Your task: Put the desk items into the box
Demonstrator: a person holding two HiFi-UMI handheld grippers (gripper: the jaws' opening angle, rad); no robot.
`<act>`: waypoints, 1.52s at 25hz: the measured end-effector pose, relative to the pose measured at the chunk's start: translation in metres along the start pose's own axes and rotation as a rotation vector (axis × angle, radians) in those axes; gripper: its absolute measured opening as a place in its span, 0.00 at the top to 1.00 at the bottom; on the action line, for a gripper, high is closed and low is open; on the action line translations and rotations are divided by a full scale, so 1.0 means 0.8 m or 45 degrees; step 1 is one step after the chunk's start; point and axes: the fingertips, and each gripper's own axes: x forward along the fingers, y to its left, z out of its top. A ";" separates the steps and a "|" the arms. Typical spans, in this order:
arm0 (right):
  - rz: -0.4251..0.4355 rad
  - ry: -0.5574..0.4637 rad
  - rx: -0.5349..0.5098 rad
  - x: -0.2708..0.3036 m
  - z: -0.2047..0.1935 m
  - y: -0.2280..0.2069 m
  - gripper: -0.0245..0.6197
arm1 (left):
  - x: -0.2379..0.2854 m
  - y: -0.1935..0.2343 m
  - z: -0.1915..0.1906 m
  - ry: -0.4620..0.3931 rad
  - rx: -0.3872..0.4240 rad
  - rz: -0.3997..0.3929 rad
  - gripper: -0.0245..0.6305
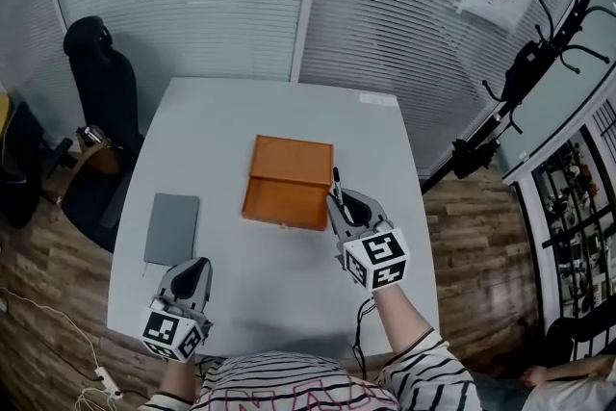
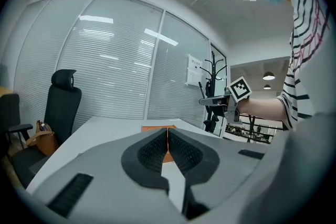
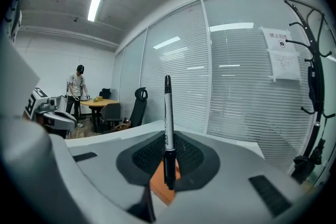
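right gripper (image 3: 168,157): clamped on a black pen (image 3: 168,113), pen upright, at the right edge of the orange box (image 1: 287,183) | left gripper (image 2: 167,139): jaws pressed together, nothing between them, near the table (image 1: 269,289) near-left corner | box: mid-table | grey notebook (image 1: 172,228): flat by the left edge, apart from the box

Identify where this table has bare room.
Bare: the far strip of the table behind the orange box, and the near middle between the grey notebook and the right gripper. Crowded: the box's right edge, where that gripper holds a pen.
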 end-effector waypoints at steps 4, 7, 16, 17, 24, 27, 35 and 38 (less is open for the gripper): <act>0.008 0.012 -0.021 0.023 0.001 -0.005 0.87 | 0.001 0.004 -0.002 0.004 -0.003 0.013 0.92; 0.025 0.033 -0.055 0.044 -0.003 -0.003 0.87 | 0.000 0.009 -0.004 0.008 -0.010 0.025 0.92; 0.067 0.170 -0.036 0.107 -0.054 -0.001 0.87 | -0.010 0.024 -0.012 0.040 -0.030 0.070 0.92; 0.072 0.186 -0.037 0.113 -0.061 0.000 0.87 | -0.010 0.026 -0.013 0.044 -0.033 0.077 0.92; 0.109 0.286 -0.081 0.152 -0.099 0.004 0.87 | -0.013 0.038 -0.025 0.083 -0.049 0.115 0.92; 0.131 0.343 -0.127 0.167 -0.114 0.004 0.87 | -0.009 0.042 -0.027 0.095 -0.058 0.122 0.92; 0.211 0.485 -0.228 0.197 -0.158 0.015 0.87 | 0.004 0.048 -0.029 0.101 -0.061 0.112 0.92; 0.237 0.542 -0.254 0.206 -0.175 0.016 0.87 | 0.010 0.047 -0.032 0.105 -0.070 0.107 0.92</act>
